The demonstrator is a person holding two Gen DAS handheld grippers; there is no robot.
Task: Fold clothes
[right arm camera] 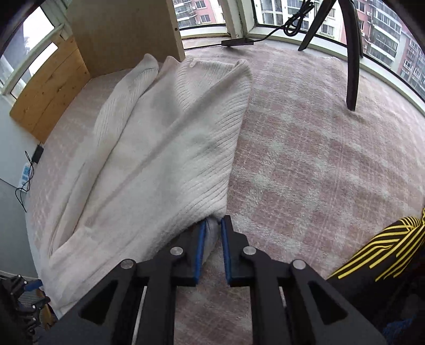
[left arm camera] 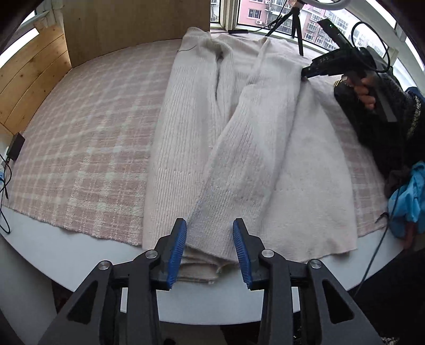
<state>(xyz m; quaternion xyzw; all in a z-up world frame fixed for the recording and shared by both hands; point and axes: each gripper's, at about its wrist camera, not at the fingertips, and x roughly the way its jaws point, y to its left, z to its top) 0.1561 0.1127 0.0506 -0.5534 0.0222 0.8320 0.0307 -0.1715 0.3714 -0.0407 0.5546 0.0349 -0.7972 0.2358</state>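
Observation:
A cream ribbed knit sweater (left arm camera: 239, 146) lies lengthwise on the pink plaid cloth, its sleeves folded in over the body. My left gripper (left arm camera: 209, 238) is open at the near hem, and the hem's layered edge sits between its blue pads (left arm camera: 177, 252) without being pinched. My right gripper (left arm camera: 305, 74), held by a hand, grips the sweater's far right edge. In the right wrist view the right gripper (right arm camera: 212, 238) is shut on a fold of the sweater (right arm camera: 164, 159), which drapes away to the left.
The pink plaid cloth (left arm camera: 93, 148) covers a white table (left arm camera: 202, 305). Wooden panels (left arm camera: 32, 79) stand at the back left. A tripod (left arm camera: 297, 24) stands by the window. A blue garment (left arm camera: 409, 201) and a yellow-black striped one (right arm camera: 385, 244) lie to the right. A power adapter (left arm camera: 16, 146) lies at the left.

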